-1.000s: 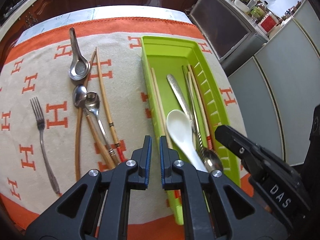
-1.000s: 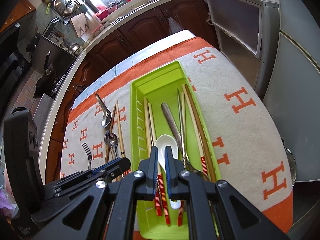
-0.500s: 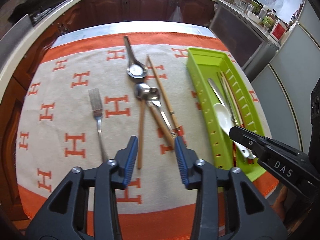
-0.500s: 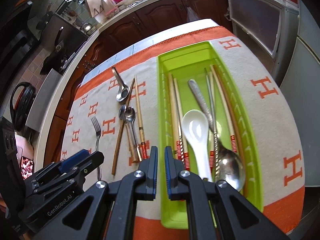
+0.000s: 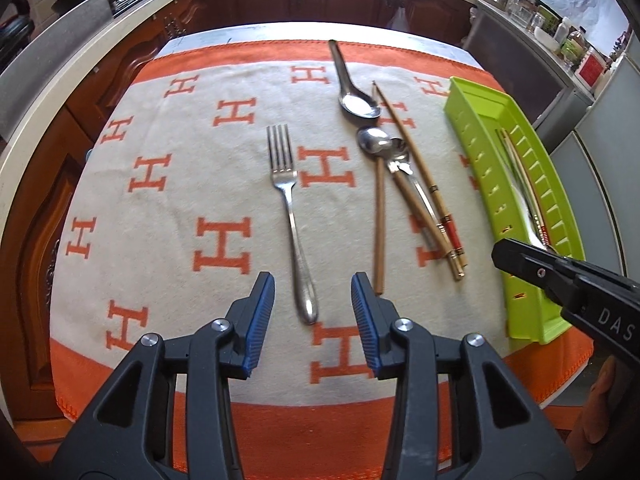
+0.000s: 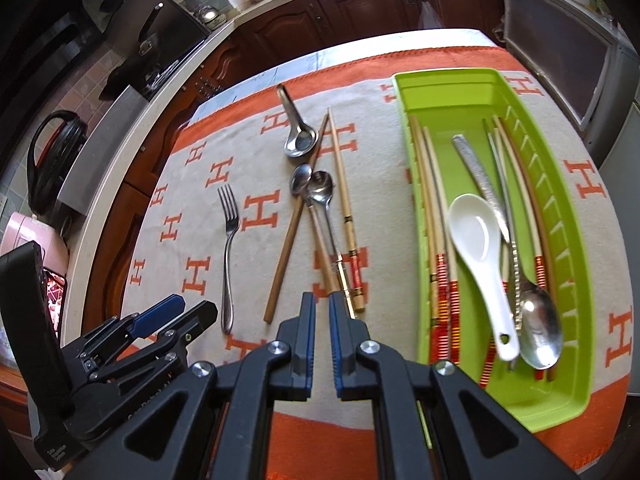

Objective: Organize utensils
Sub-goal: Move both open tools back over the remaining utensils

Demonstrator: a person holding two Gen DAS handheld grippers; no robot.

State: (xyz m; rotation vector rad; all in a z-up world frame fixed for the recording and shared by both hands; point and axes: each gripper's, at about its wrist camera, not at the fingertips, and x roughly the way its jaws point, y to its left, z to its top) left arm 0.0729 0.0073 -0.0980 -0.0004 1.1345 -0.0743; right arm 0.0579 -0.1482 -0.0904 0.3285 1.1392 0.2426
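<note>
Left tool (image 5: 313, 294): jaws apart, nothing clamped, pointing down at the cloth-covered surface (image 5: 168, 208). Fork (image 5: 289, 216) lies straight ahead of it, handle end sitting between the two blue pads (image 5: 260, 312) in the view, tines pointing away; whether the pads touch the cloth, cannot tell.

Ahead and to the right of the left tool: loose pile of utensils on the cloth. Brown chopstick (image 5: 379, 224) just right of the fork, then two small metal spoons (image 5: 382, 144) with overlapping bowls, a red-banded chopstick (image 5: 424, 184) crossing them, and a metal soup spoon (image 5: 352, 92) farthest away.

Green tray (image 5: 520, 304) far right of the left tool, near the cloth's edge.

Right tool (image 6: 320, 308): jaws together, nothing between them, hovering over the near ends of the pile's chopsticks. Tray (image 6: 568, 412) is to its right and holds a white ceramic spoon (image 6: 478, 252), a metal spoon (image 6: 538, 328), a textured metal handle (image 6: 478, 176) and several red-banded chopsticks (image 6: 440, 280) lying lengthwise. Fork (image 6: 228, 248) is left of the right tool, with the left tool (image 6: 176, 312) beside its handle end.
</note>
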